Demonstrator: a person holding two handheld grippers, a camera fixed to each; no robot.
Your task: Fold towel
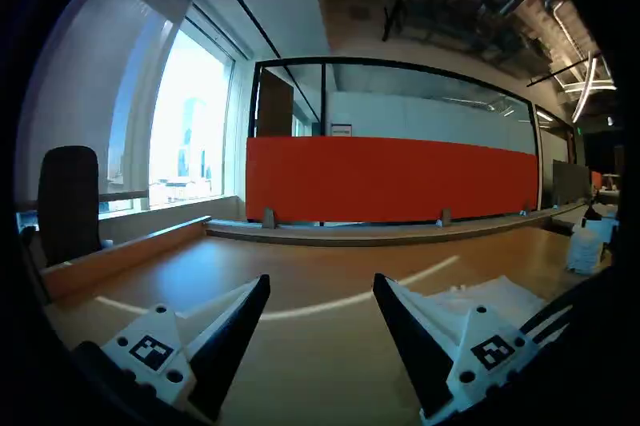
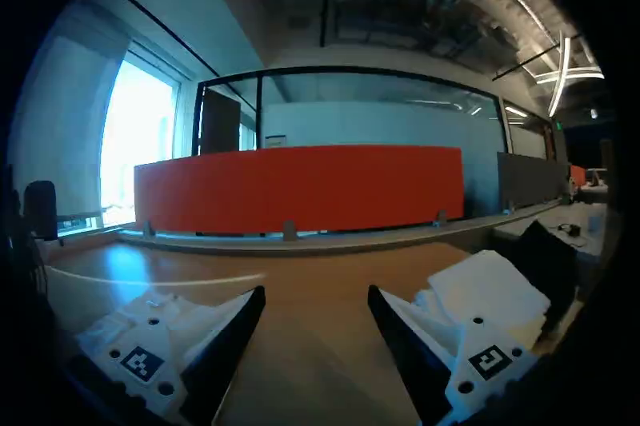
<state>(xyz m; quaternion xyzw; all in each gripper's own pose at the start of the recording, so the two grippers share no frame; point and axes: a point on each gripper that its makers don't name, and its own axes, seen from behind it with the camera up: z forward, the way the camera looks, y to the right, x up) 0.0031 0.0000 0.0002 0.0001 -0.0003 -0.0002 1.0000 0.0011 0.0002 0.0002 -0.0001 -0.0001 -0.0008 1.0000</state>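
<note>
White towel (image 1: 504,294) is lying on desk (image 1: 320,378); left gripper (image 1: 320,278), right gripper (image 2: 316,290) are hovering wide open, empty. Advised: pinching adjacent corners, level.

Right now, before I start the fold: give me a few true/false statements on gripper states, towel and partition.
1. The left gripper is open, with nothing between its fingers. True.
2. The right gripper is shut on the white towel. False: it is open over the bare table.
3. An orange partition stands along the table's far edge. True.
4. The towel hangs over the partition. False: it lies on the table.
</note>
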